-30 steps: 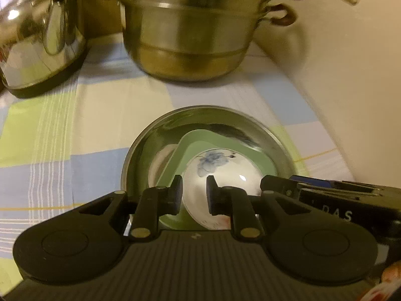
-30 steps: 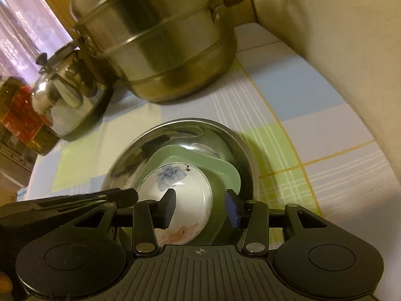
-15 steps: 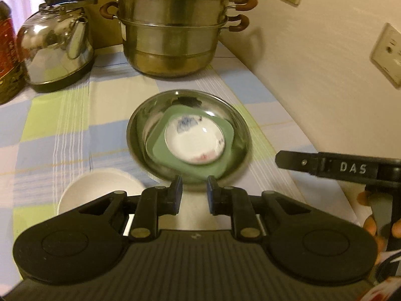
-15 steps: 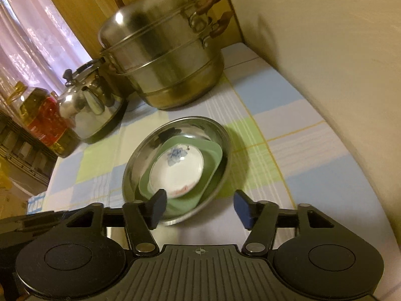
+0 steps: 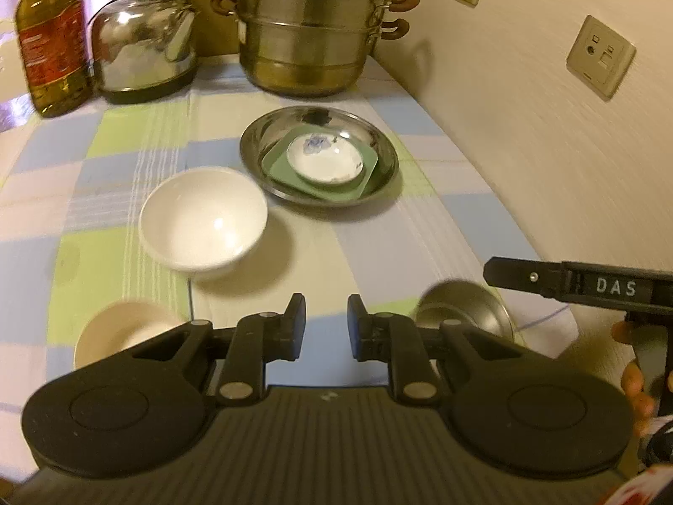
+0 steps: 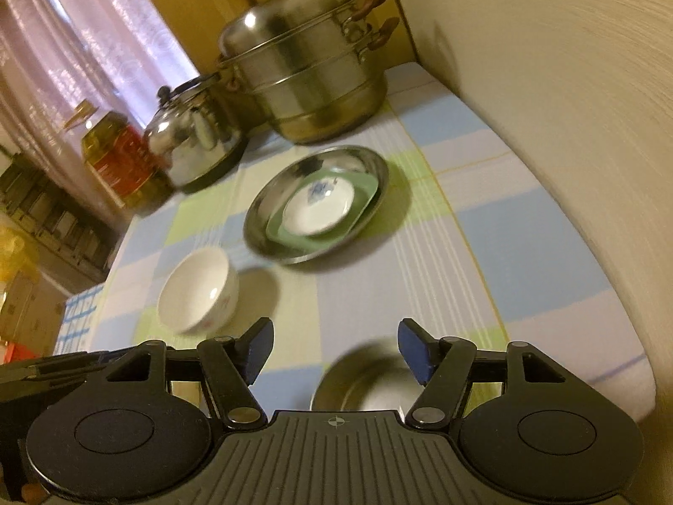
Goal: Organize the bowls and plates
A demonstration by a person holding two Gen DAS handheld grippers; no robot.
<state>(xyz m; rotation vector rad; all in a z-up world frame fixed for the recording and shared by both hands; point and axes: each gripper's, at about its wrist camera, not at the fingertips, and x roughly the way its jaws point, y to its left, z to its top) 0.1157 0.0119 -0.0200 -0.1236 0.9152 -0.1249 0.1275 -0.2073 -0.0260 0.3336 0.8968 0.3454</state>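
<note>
so the stack's already going: a steel plate (image 5: 319,155) sits on the tabletop (image 5: 420,244) near the wall, with a green squarish plate (image 5: 321,170) inside it and a little white dish with a blue flower (image 5: 326,158) on top. what's left loose is a white bowl (image 5: 204,225) just left of the stack, a cream bowl (image 5: 122,330) close in on the left, partly behind the left gripper (image 5: 321,328), and a small steel bowl (image 6: 361,383) right under the right gripper (image 6: 334,349).

handling-wise, my guess is the white bowl is ceramic: stiff, glazed, slippery, and it'll chip if it's dropped or clanked into the others. i'd pinch the rim, one finger inside and one outside, and keep it level. the steel bowl looks thin and light, won't break, but it's shiny and will slide or ring on metal, so again the rim is the only real handle. the cream one is too hidden to say much.

looks: the white bowl is deep, plain inside, with a faint pinkish print on the outer wall. the steel bowl is blurry, just a round shiny rim.

grippers: the left one's fingers are close together with a narrow gap and nothing in it. the right one's jaws are opening, spread wide, nothing between them, steel bowl sitting below.
</note>
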